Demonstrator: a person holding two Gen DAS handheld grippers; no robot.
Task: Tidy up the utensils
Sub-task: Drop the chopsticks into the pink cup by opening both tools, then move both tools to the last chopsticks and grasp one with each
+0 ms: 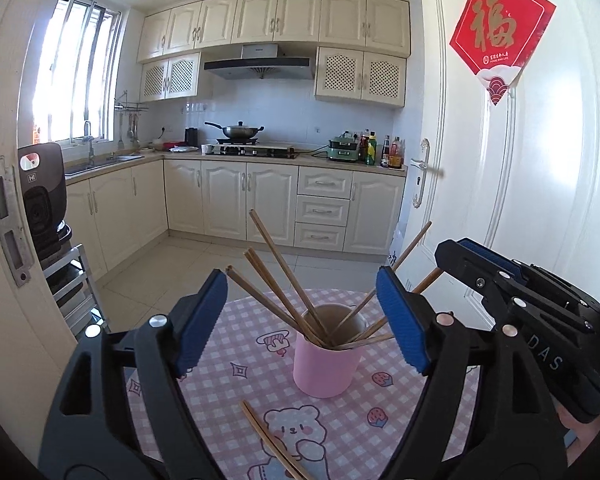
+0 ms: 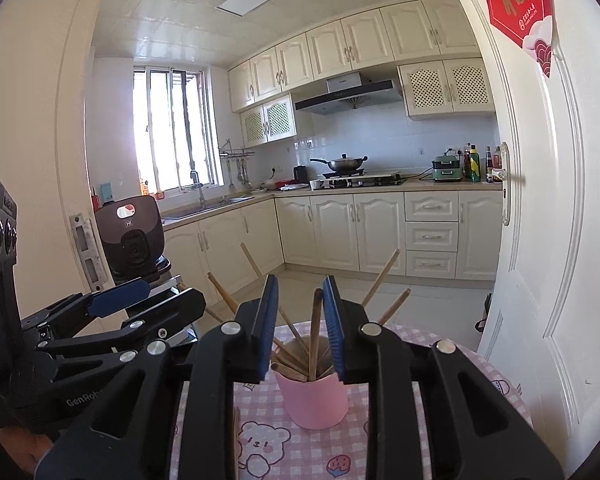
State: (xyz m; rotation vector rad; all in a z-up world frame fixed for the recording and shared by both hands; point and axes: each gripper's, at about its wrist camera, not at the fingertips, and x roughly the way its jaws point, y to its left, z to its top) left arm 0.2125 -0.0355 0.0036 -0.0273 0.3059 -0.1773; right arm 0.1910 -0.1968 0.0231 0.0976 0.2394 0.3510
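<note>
A pink cup point(image 1: 326, 368) stands on the pink checked tablecloth point(image 1: 236, 328) and holds several wooden chopsticks point(image 1: 278, 264) that fan outward. My left gripper point(image 1: 302, 320) is open and empty, its blue pads on either side of the cup, above and in front of it. A loose pair of chopsticks point(image 1: 272, 442) lies on the cloth in front of the cup. My right gripper point(image 2: 300, 328) hovers over the cup point(image 2: 314, 402), jaws partly open. One chopstick point(image 2: 315, 332) stands between the pads, beside the right pad; no grip shows. The right gripper also shows in the left wrist view point(image 1: 496, 264).
The small table stands in a kitchen doorway. A white door point(image 1: 540, 160) with a handle is at the right. A door frame and a dark appliance point(image 1: 44, 196) on a metal rack are at the left. Cabinets, stove and sink line the far walls.
</note>
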